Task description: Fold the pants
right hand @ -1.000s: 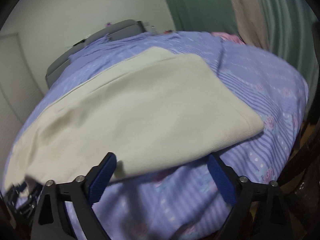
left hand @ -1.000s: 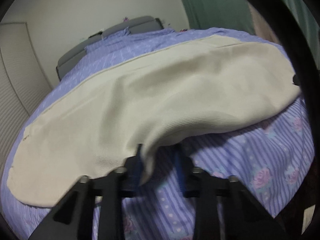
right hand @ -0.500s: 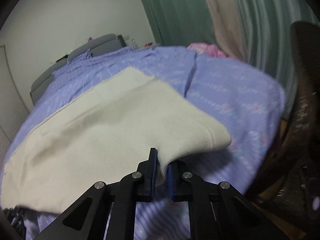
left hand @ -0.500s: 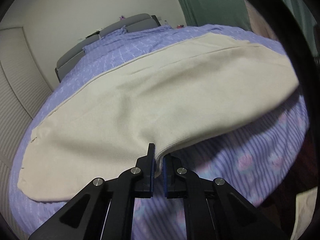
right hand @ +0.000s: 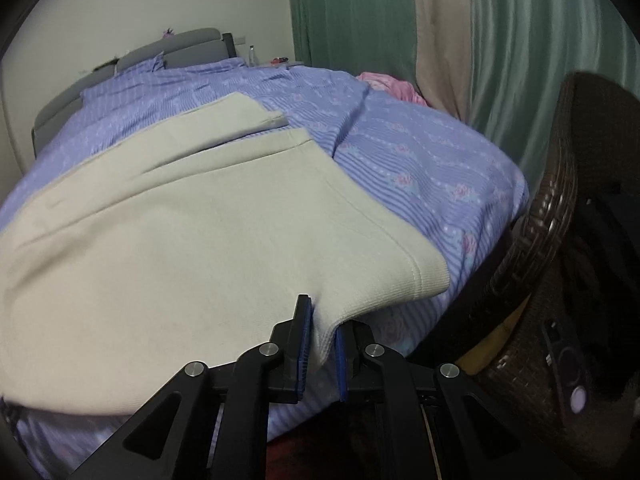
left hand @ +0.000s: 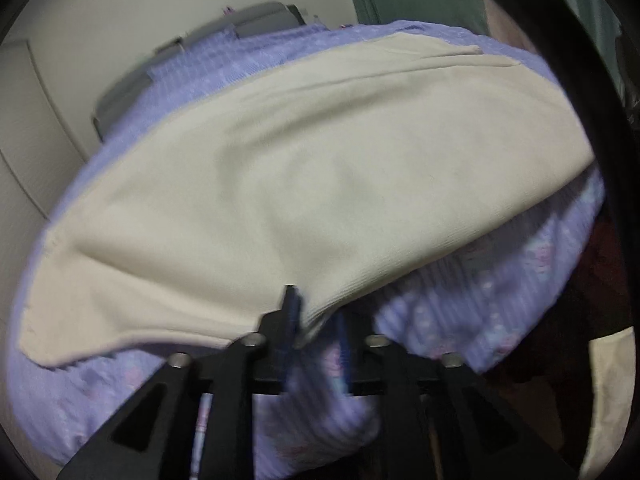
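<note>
Cream pants (left hand: 320, 180) lie lengthwise across a bed covered in a purple striped sheet (left hand: 500, 300). My left gripper (left hand: 316, 312) is at their near edge with its jaws opening. The cloth hangs against the left pad, and sheet shows through the gap beside it. In the right wrist view, the ribbed hem end of the pants (right hand: 180, 240) sits near the bed's corner. My right gripper (right hand: 322, 316) has its jaws opening slightly, but a fold of the hem still fills the gap between its blue pads. The two leg ends lie offset at the far side.
The bed sheet (right hand: 420, 160) drops off at the near edge. A dark wicker chair (right hand: 560, 240) stands close on the right. A grey headboard (right hand: 180, 46), green curtains (right hand: 360, 20) and a pink cloth (right hand: 388, 84) are at the far end.
The right jaws went from wide open to closed on the hem. The left jaws, pinched shut half a second ago, now stand apart. The near edge of the pants has lifted and shifted.
</note>
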A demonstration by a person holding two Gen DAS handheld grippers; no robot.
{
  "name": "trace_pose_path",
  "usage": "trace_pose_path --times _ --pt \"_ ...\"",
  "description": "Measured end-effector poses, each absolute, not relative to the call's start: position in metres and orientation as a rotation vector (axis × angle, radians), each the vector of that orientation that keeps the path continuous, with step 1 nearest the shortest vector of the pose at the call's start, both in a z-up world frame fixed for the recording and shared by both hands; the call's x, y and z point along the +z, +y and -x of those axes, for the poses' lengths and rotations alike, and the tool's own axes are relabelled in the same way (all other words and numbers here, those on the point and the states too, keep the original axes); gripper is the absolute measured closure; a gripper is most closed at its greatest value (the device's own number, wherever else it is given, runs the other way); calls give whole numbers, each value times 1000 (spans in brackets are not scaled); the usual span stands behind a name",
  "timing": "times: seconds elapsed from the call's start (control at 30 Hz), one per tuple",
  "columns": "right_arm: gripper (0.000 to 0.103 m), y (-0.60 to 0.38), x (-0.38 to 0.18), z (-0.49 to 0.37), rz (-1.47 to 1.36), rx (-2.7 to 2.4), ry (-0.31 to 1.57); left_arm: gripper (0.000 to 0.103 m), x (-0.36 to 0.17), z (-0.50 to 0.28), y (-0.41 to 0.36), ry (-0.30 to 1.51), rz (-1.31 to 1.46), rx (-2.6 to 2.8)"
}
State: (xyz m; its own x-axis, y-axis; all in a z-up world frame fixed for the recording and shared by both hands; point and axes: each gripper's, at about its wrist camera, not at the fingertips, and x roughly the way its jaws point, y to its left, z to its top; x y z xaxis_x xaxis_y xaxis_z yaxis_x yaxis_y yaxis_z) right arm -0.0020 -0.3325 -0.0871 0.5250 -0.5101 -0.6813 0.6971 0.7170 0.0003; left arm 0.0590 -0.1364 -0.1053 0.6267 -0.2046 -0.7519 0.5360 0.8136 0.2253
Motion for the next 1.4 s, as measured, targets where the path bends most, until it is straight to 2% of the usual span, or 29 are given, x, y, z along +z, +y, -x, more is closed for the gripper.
trace_pose_path --times 0.03,0.1,0.17,0.27,0.5,0.67,0.9,1.1,1.4 --pt "64 -330 -85 3 -278 -745 719 62 -103 -57 -135 790 -436 -468" --pt "45 -323 -78 8 -260 -772 710 42 -95 -47 -134 762 -418 -498" --pt "41 -304 -62 19 -188 -810 671 36 -81 -32 -127 689 -425 -517" --pt "33 -269 -38 27 -115 -723 598 34 -59 -13 -107 585 -425 -496" --pt "33 -157 2 6 -47 -288 466 32 -20 -10 -33 554 -280 -361" --pt "33 -83 2 -30 -46 -59 472 29 0 -21 33 537 -160 -261" --pt "33 5 -17 -69 -113 90 520 29 -17 -42 114 523 -119 -96" --pt "33 62 -56 -88 -142 152 599 29 -47 -92 194 607 -22 -7" --pt "33 51 -101 -107 -424 71 732 29 -98 -164 255 723 298 -15"
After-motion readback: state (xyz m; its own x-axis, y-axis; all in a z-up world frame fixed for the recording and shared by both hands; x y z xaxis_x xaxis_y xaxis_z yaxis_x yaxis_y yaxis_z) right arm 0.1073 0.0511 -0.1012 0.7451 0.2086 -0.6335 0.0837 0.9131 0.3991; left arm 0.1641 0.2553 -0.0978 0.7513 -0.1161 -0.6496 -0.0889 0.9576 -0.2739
